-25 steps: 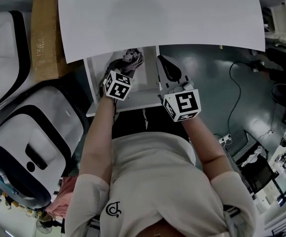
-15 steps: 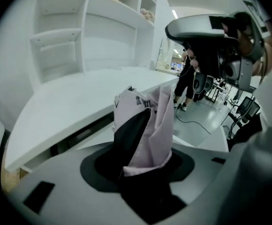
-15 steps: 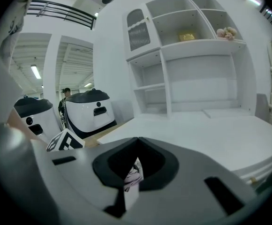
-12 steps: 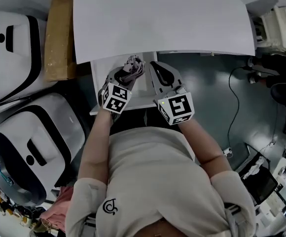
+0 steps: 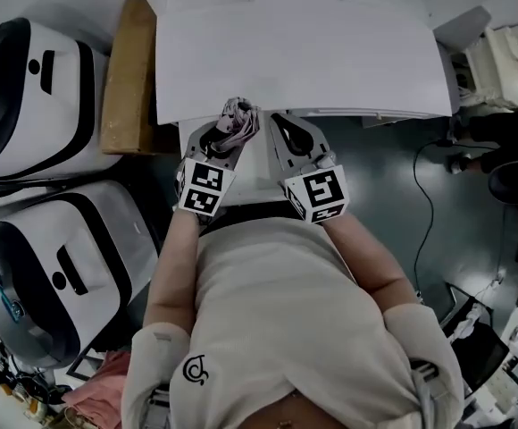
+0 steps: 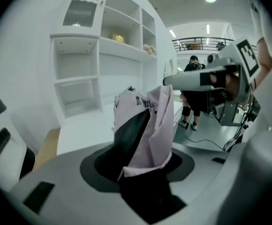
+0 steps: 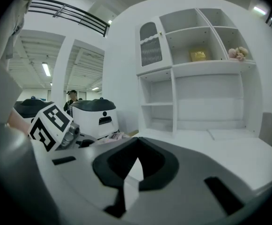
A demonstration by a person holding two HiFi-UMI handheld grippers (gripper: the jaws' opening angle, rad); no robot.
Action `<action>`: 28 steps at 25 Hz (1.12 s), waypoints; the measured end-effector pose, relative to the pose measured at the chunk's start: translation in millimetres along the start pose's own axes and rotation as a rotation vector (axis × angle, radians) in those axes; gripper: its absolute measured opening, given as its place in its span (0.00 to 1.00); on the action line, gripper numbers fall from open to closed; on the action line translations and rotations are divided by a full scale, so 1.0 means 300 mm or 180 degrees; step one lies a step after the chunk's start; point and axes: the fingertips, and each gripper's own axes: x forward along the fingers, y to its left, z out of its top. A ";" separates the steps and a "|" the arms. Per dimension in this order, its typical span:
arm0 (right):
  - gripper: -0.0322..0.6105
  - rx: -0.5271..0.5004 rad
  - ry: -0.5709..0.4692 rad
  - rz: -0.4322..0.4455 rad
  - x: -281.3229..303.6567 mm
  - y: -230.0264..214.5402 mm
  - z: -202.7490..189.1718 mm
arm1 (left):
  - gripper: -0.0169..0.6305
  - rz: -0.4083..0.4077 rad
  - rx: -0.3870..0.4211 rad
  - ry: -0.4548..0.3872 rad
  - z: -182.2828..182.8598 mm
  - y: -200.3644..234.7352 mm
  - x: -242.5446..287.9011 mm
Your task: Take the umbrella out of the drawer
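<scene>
Umbrella [image 6: 154,125] clamped in left gripper [image 5: 229,135] (right gripper [image 7: 135,146]: jaws together, empty); raise it clear of drawer [image 5: 259,172] front edge, grip firm.

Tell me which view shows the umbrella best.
Left gripper view: the umbrella fills the centre, its folded fabric clamped in the left claw. Head view shows only its crumpled top, small. Right gripper view catches just a sliver of fabric at left.
</scene>
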 end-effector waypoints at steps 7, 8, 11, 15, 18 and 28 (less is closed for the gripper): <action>0.06 -0.0133 -0.0136 0.0018 0.016 -0.011 0.083 | 0.37 0.0271 -0.0017 -0.0556 0.214 0.097 -0.151; 0.06 -0.0135 -0.0153 0.0013 0.021 -0.014 0.093 | 0.37 0.0296 -0.0030 -0.0626 0.237 0.109 -0.169; 0.06 -0.0131 -0.0218 0.0037 0.035 -0.012 0.129 | 0.37 0.0348 -0.0086 -0.0822 0.290 0.141 -0.220; 0.06 -0.0143 -0.0275 0.0111 0.042 -0.006 0.169 | 0.37 0.0390 -0.0051 -0.1093 0.371 0.160 -0.290; 0.06 -0.0128 -0.0315 0.0131 0.040 -0.004 0.191 | 0.37 0.0394 -0.0027 -0.1338 0.431 0.168 -0.352; 0.06 -0.0151 -0.0390 0.0180 0.021 0.002 0.240 | 0.37 0.0488 -0.0037 -0.1685 0.501 0.188 -0.463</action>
